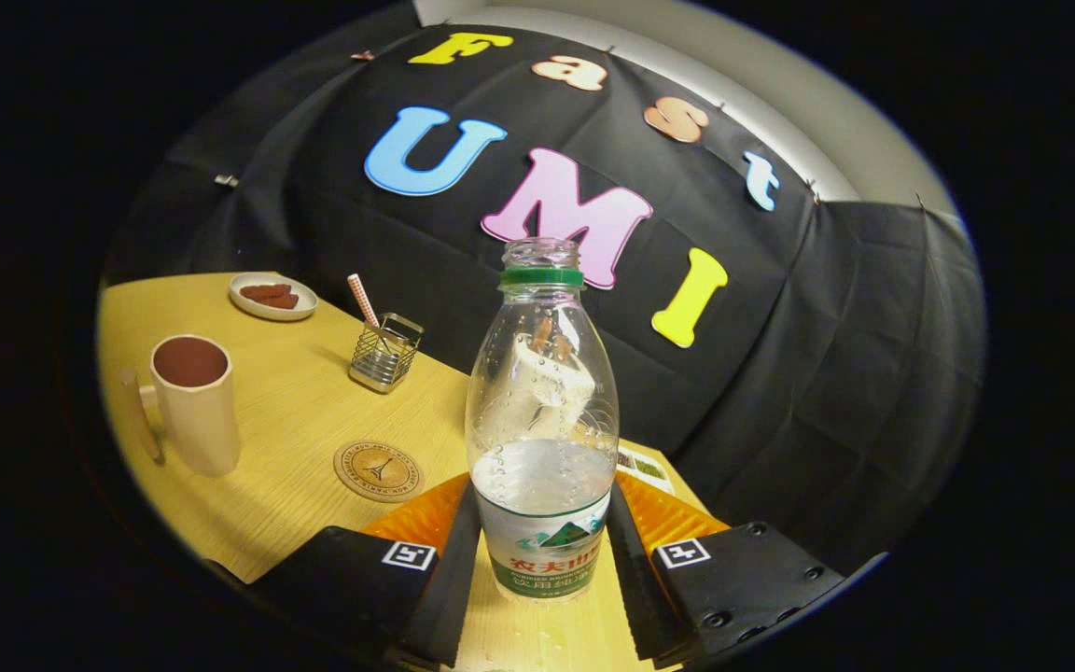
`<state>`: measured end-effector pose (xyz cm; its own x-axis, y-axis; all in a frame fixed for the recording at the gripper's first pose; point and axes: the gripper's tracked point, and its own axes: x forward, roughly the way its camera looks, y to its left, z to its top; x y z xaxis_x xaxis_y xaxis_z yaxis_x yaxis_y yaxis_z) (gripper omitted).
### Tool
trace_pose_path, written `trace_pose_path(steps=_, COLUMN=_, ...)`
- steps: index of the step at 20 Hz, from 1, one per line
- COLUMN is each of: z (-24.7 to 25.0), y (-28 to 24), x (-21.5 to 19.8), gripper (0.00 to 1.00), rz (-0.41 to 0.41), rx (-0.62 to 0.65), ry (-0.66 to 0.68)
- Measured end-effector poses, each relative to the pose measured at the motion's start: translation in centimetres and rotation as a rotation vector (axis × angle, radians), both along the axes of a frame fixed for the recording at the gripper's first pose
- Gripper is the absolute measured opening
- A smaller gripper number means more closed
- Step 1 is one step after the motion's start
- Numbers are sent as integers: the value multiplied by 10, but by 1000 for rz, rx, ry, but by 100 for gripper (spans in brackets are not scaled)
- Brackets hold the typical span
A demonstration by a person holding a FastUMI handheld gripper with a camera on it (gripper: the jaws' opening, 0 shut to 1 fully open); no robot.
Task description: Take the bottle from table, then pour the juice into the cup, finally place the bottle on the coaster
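Booth, wooden worktop (314,411) | bottle (542,420) upright, uncapped, between the fingers of the gripper (542,551), both pressing its labelled base (low grasp steadies it) | cup (194,401) well apart beyond the left finger | coaster (378,470) between, bare, awaiting bottle

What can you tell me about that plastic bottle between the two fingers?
The bottle is clear plastic with a green neck ring, no cap, and a printed label low on its body. Clear liquid fills it to about the label's top, with droplets on the inside wall above. It stands upright, clamped between the gripper's two fingers, which press on its lower sides. Whether its base rests on the wooden table cannot be told.
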<state>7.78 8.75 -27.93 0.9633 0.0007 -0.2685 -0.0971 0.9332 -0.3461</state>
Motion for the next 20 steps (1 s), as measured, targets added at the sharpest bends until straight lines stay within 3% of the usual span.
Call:
trace_pose_path(steps=4, z=24, y=25, x=4, gripper=69, rz=109, rx=-132, ry=-35)
trace_pose_path(steps=11, z=20, y=73, x=0, gripper=69, rz=319, rx=-363, ry=-31)
trace_pose_path(steps=20, z=5, y=100, x=6, gripper=69, rz=437, rx=-663, ry=-5)
